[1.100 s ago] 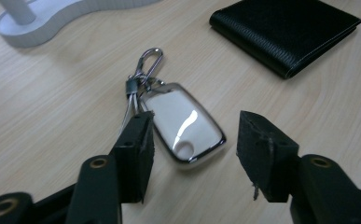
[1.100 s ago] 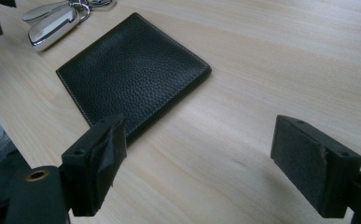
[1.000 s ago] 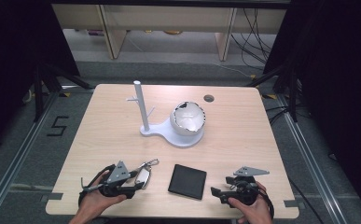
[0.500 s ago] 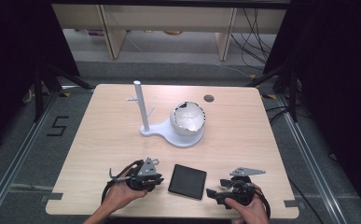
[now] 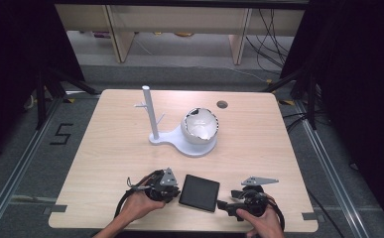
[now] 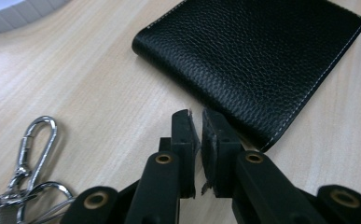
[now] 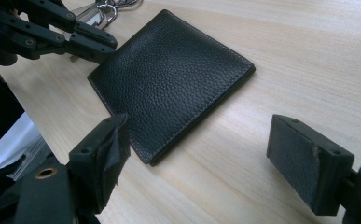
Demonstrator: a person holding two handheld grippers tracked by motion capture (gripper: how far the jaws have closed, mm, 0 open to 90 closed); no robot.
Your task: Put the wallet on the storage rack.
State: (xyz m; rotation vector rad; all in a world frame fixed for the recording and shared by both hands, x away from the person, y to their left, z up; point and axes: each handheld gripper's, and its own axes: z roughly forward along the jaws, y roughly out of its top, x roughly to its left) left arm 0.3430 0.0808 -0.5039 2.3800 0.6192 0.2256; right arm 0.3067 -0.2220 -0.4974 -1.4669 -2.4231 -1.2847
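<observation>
Wallet [image 5: 199, 192] lies flat and shut near my edge of the table [image 5: 105, 148], between both grippers and not yet held, so I judge the grasp is all to come. My left gripper [image 6: 196, 122] has its jaws nearly pressed together on nothing at the wallet's edge, keys [image 6: 33, 158] beside it; my right gripper [image 7: 206, 154] stands wide open at one corner. Black pebbled leather, pale stitching along the edges, thin.

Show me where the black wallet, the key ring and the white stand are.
black wallet [image 5: 199, 192], high view, middle of its cover.
key ring [image 6: 38, 140], left gripper view, its silver clasp.
white stand [image 5: 150, 114], high view, its upright post.
</observation>
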